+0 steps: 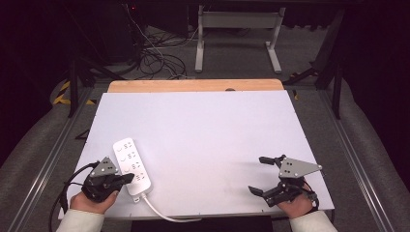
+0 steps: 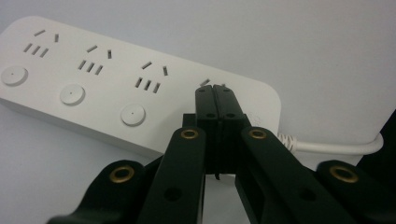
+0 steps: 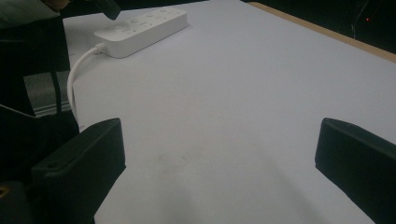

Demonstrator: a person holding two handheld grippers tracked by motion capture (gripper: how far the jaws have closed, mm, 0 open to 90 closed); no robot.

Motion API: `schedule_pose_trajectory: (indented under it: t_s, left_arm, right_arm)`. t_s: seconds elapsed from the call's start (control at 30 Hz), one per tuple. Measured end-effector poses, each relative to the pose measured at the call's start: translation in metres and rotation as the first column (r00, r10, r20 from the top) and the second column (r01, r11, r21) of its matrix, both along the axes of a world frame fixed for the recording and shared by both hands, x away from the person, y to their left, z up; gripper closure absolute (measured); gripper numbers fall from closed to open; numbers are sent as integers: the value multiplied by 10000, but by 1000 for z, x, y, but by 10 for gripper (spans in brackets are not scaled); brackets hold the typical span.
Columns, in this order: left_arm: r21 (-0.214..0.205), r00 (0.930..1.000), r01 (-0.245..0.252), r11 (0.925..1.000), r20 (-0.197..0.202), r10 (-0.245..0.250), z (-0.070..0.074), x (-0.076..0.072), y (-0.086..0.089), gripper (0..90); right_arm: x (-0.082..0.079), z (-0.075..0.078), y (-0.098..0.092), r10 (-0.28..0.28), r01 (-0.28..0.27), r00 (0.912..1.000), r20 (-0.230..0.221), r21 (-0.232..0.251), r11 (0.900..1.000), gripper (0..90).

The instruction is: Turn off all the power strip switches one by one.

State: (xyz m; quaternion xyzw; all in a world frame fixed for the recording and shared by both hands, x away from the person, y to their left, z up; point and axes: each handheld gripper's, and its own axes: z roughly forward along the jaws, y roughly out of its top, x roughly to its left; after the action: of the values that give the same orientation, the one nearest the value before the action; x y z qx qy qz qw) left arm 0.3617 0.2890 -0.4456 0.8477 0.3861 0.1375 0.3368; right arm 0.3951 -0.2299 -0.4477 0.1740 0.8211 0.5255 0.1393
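A white power strip (image 1: 131, 164) lies at the front left of the white table (image 1: 203, 125), its white cable (image 1: 159, 212) running off the near edge. The strip has several sockets, each with a round button (image 2: 72, 94). My left gripper (image 1: 129, 178) is shut with nothing between its jaws. Its closed tips (image 2: 215, 91) sit over the strip's cable end and hide the last socket's button; whether they touch the strip I cannot tell. My right gripper (image 1: 257, 175) stands open at the front right over bare table, jaws wide (image 3: 222, 135) and empty. The strip (image 3: 140, 28) lies far off in the right gripper view.
A wooden strip (image 1: 193, 85) borders the table's far edge. Beyond it are a tangle of floor cables (image 1: 154, 58) and a white metal stand (image 1: 237, 29). Metal rails (image 1: 353, 159) run along both sides of the table.
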Motion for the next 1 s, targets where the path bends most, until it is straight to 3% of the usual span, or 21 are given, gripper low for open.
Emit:
schedule_pose_trajectory:
  t_s: [0.33, 0.7, 0.87, 1.0]
  left_arm:
    - [293, 9996, -83, 9995, -274, 91, -6, 4, -1, 900]
    - [484, 9995, -215, 9986, -224, 226, -10, 4, -5, 900]
    - [433, 9995, -271, 9987, -153, 277, -11, 3, -4, 900]
    - [164, 9992, -303, 9994, -239, 307, -12, 3, -2, 900]
  right_arm:
    - [0, 0, 0, 16, -16, 10000, 1, 2, 10000, 22]
    - [0, 0, 0, 37, -37, 10000, 5, -7, 10000, 22]
    - [-1, 0, 0, 42, -42, 10000, 29, 1, 10000, 22]
    - [-1, 0, 0, 62, -62, 10000, 21, -6, 10000, 22]
